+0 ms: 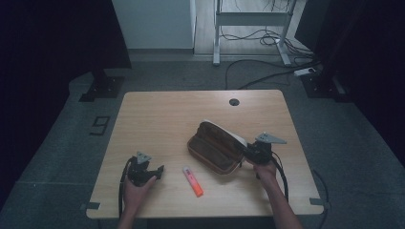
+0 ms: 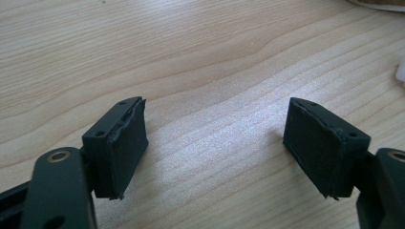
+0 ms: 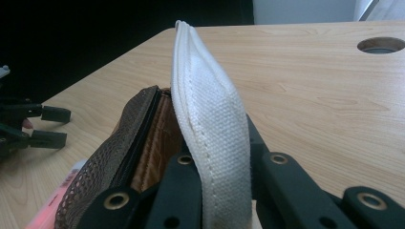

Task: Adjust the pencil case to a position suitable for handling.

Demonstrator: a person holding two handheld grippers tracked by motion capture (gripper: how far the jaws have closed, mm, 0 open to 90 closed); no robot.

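A brown mesh pouch point(image 1: 213, 148) with a black zipper lies right of the middle of the pale wood-grain surface point(image 1: 157, 119), and an orange marker point(image 1: 193, 182) lies just beside it toward the near edge. The right tongs point(image 3: 216, 162) are clamped on the pouch's white woven flap point(image 3: 210, 109), which stands upright. The left tongs point(image 2: 215, 143) rest wide open and empty near the near left corner; no writing is readable.
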